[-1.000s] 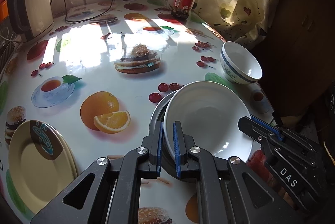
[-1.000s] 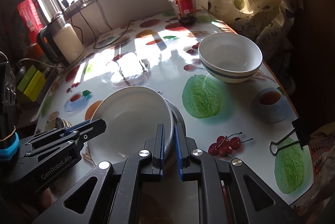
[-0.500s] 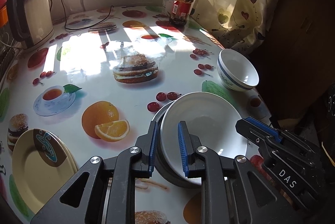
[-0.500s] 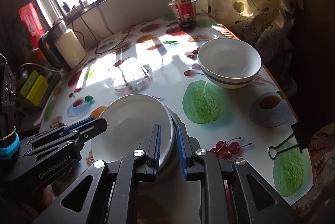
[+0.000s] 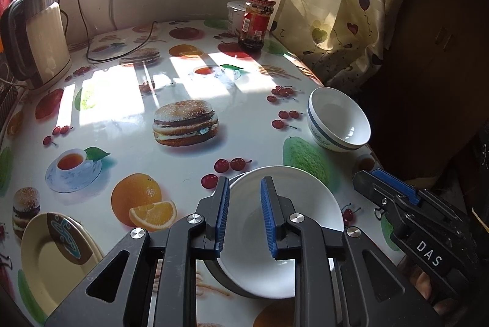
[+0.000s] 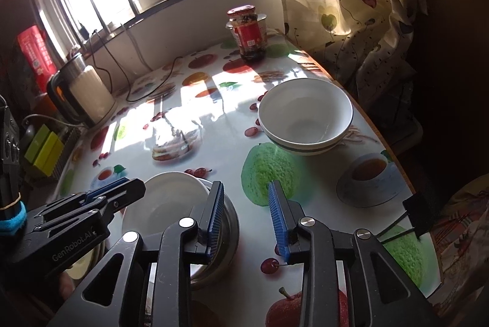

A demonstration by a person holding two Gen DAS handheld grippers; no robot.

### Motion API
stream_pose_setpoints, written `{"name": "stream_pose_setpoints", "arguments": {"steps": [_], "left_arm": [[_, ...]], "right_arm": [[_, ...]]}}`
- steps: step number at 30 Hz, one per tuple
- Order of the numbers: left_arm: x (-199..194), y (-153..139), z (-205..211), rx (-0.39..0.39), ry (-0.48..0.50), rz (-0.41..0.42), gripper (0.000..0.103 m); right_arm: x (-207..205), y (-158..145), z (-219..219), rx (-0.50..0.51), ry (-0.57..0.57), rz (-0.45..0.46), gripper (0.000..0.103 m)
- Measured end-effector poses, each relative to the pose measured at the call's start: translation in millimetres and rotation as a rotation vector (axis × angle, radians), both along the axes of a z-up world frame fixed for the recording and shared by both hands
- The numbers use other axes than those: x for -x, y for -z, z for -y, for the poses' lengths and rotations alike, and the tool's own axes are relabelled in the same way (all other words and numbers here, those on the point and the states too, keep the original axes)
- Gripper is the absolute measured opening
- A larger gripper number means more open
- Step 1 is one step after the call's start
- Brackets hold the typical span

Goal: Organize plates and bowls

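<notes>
Below, both of my claws stand over the near edge of the fruit-print table (image 5: 128, 119). My left gripper (image 5: 244, 217) has its blue pads parted with nothing between them; the white plate (image 5: 305, 198) lies beneath and just ahead of its tips, nested in a metal dish (image 6: 227, 217) whose rim shows on the plate's left. My right gripper (image 6: 246, 220) is spread wider, also holding nothing; its left pad overlaps the metal dish's rim in the right wrist view, though whether it touches I cannot tell, and its right pad hangs over a printed green fruit. The blue-banded white bowl (image 6: 305, 119) sits upright ahead of the right claw, well apart, near the table's right edge. A yellow plate (image 5: 52, 259) lies at the near left. A red-lidded jar (image 5: 256, 21) and an electric kettle (image 5: 39, 43) stand at the far side.
</notes>
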State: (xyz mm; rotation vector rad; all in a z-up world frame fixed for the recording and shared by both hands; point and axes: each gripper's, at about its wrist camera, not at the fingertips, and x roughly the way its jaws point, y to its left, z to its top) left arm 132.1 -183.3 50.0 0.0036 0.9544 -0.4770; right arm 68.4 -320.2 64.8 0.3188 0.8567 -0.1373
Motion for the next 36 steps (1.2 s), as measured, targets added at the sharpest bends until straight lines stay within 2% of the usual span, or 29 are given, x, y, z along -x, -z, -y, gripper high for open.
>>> {"name": "stream_pose_setpoints", "arguments": {"steps": [10, 24, 36], "left_arm": [[-17, -10, 23, -0.001, 0.03, 0.019, 0.022], [-49, -4, 77, 0.022, 0.084, -0.032, 0.022], [-72, 8, 118, 0.019, 0.102, -0.09, 0.022]], "right_arm": [[-9, -5, 23, 0.01, 0.033, 0.012, 0.036], [-23, -2, 85, 0.054, 0.143, 0.005, 0.038], [-46, 12, 116, 0.077, 0.157, -0.031, 0.038]]}}
